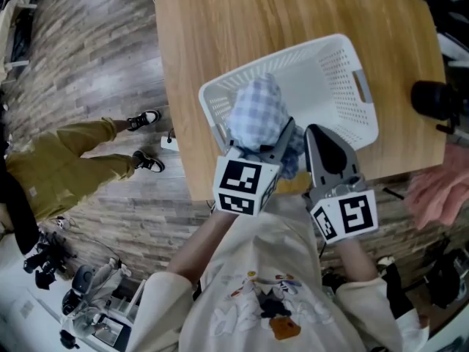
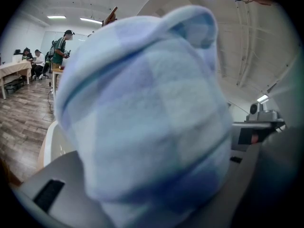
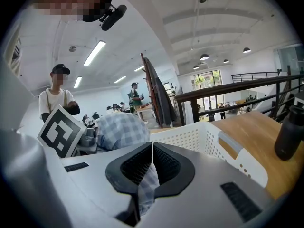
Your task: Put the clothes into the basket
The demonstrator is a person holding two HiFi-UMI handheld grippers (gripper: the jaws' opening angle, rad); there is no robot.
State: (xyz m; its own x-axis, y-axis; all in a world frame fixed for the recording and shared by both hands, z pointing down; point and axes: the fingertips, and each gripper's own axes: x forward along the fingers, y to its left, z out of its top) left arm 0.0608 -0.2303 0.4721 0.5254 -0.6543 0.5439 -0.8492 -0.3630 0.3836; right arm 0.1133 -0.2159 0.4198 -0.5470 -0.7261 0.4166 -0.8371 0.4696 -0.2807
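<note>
Checked cloth [image 1: 256, 112] bundled in left gripper [image 1: 258, 139], jaws wide, clamped on it, over basket [image 1: 308, 46] 7 o'clock corner. Right gripper [image 1: 314, 134] pinches cloth tail, jaws together.

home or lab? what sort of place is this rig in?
Probably a large open lab or workshop hall, not a home: long ceiling strip lights, people working at tables in the background, and a black railed upper level.
</note>
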